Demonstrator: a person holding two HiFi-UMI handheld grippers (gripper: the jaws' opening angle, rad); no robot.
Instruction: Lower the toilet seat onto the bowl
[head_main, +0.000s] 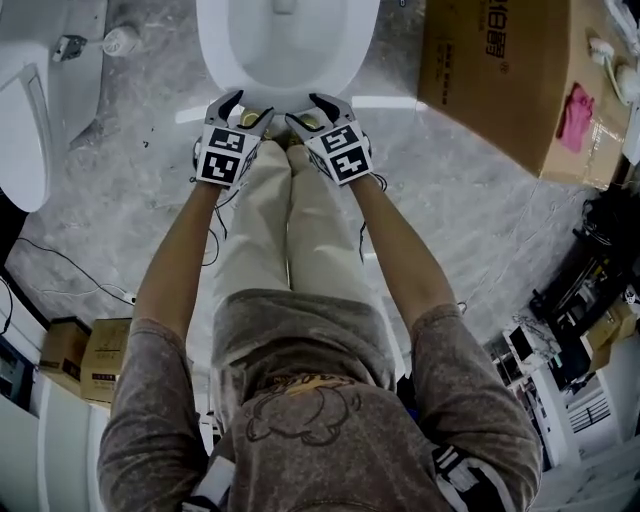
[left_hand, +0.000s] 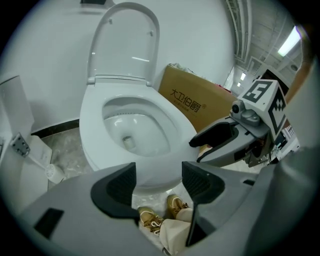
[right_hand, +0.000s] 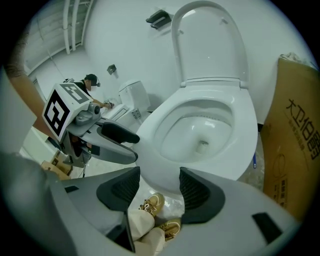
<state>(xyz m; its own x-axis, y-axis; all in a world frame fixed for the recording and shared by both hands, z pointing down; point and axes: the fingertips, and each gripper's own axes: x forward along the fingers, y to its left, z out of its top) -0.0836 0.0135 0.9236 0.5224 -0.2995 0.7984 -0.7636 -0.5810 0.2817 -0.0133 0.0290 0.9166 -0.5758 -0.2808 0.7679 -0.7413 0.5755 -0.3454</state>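
Both your grippers are empty. The left gripper (head_main: 248, 108) and the right gripper (head_main: 305, 110) hang near each other over the front edge of the bowl (head_main: 215, 60), each with its jaws spread wide and nothing between them but the floor and your shoes (left_hand: 172, 205).

The toilet seat (left_hand: 125, 45) stands upright at the back edge of the bowl, hinged there and leaning toward the wall, well apart from either pair of jaws. From these views it looks like one solid flap. I cannot tell whether a separate ring is folded against it.

The main risk is the reach. You have to go across the whole open bowl to get to the seat's top edge, and a low path could knock a gripper on the rim.

The seat looks smooth and thin, so a shallow bite near its edge will likely slip. If it slips once it has tipped past upright, it will probably fall and slam onto the bowl.

The grippers are close enough to clash if both go in together. The cardboard box (head_main: 490, 70) stands just beside the bowl's right edge and may crowd a wide swing from the right.
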